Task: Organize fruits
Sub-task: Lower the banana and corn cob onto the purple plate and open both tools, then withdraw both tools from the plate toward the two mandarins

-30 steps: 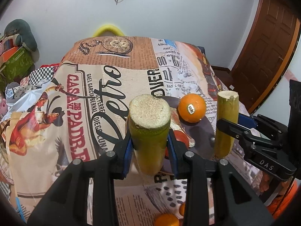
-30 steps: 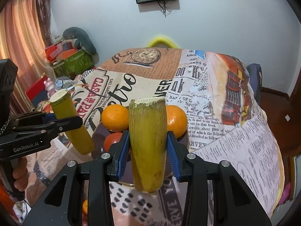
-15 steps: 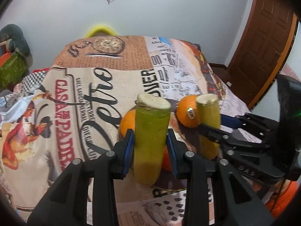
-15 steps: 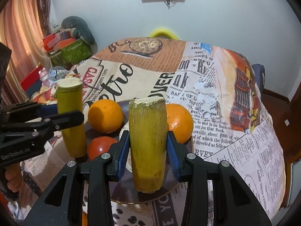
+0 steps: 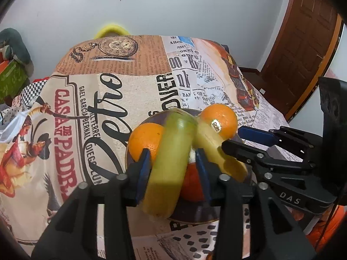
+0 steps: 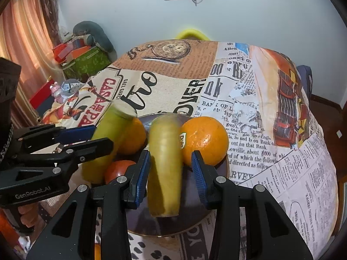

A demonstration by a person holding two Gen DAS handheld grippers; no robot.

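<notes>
Left gripper (image 5: 173, 171) astride sugarcane piece (image 5: 169, 169)

Both sugarcane pieces (image 5: 171, 162) (image 6: 166, 162) are motion-blurred — the tomato (image 6: 118, 170) sits half hidden behind the tool fingers.

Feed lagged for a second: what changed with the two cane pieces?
Both tools came down to the plate. The left tool is opening, its cane tipping loose; the right tool has let its cane go too. Oranges and tomato unmoved.
</notes>
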